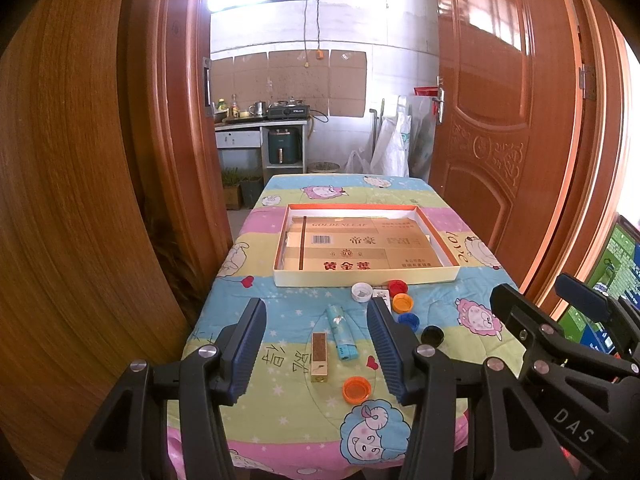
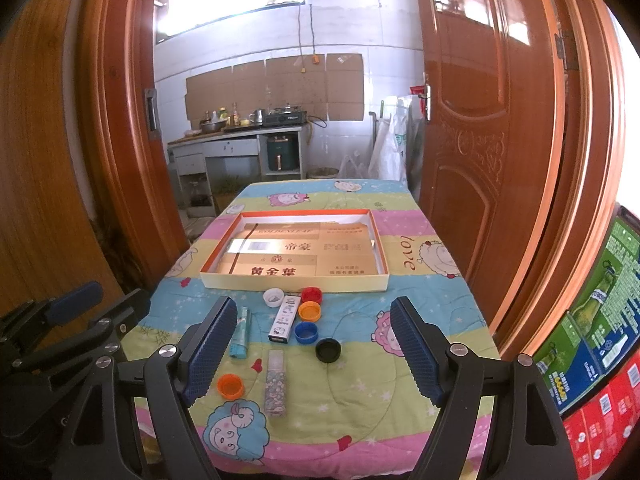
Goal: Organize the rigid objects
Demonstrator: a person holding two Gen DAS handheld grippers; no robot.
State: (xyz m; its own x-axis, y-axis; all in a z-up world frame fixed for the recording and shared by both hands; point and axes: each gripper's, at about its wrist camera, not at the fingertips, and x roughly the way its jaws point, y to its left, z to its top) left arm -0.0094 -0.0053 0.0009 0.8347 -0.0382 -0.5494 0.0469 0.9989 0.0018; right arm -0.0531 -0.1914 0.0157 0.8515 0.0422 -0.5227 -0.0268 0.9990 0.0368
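A shallow open box (image 1: 364,278) (image 2: 294,282) lined with printed cardboard lies mid-table. In front of it are white (image 2: 274,297), red (image 2: 311,294), orange (image 2: 309,311), blue (image 2: 306,332) and black (image 2: 328,350) bottle caps, plus another orange cap (image 1: 356,389) nearer me. Lighters lie among them: gold (image 1: 319,356), teal (image 1: 339,332), white (image 2: 285,319) and floral (image 2: 275,384). My left gripper (image 1: 318,346) hovers open over the gold and teal lighters. To its right, my right gripper (image 2: 314,350) is open above the caps, holding nothing.
The table wears a cartoon sheep cloth (image 1: 372,436). A wooden door (image 1: 500,120) stands open at the right and a wood panel (image 1: 60,200) at the left. Printed cartons (image 2: 600,340) are stacked at the right edge. A kitchen counter (image 2: 240,136) is beyond.
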